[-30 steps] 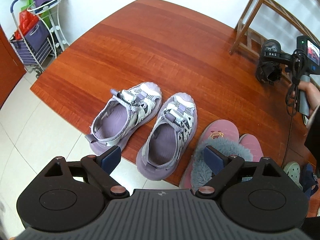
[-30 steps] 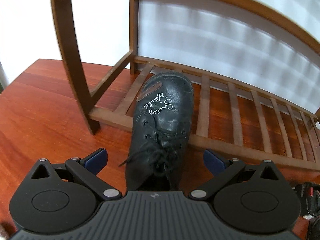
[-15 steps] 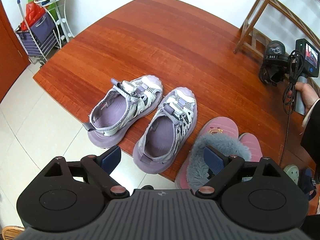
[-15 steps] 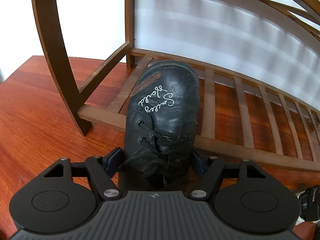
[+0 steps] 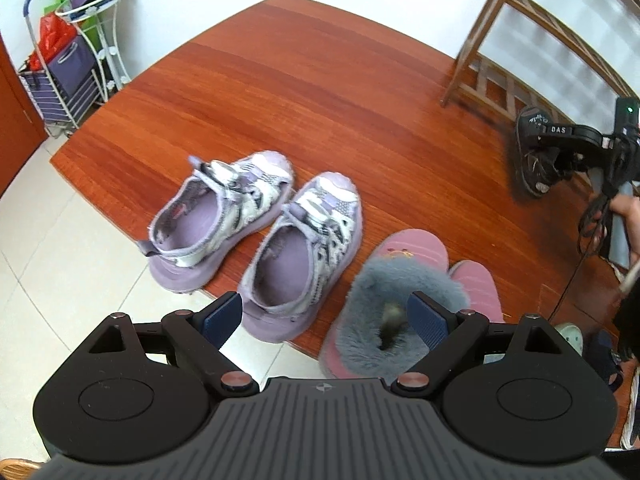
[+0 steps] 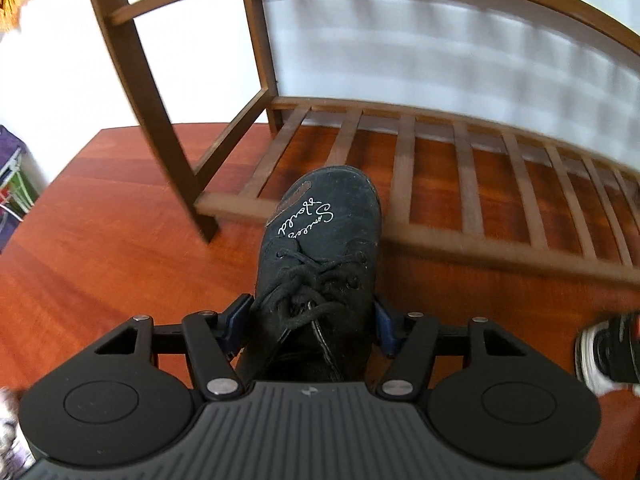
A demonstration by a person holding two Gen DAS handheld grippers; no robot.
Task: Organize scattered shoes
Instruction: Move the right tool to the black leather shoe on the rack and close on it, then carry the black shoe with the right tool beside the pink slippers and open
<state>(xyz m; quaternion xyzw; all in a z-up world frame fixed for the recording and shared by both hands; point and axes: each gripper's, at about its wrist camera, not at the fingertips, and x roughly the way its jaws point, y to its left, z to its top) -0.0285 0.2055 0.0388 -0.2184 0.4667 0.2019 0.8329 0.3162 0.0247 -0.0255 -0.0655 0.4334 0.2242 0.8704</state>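
Black laced shoe [image 6: 320, 248], seemingly lifted

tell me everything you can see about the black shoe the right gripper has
The black shoe is a lace-up that looks like matte leather, with black laces tied loosely, white cursive lettering and a brown strip on its rounded toe. It sits between the closing blue pads of the right gripper, which press its sides near the laces. Its toe points at the low slatted shelf of the wooden rack. Its heel and sole are hidden.
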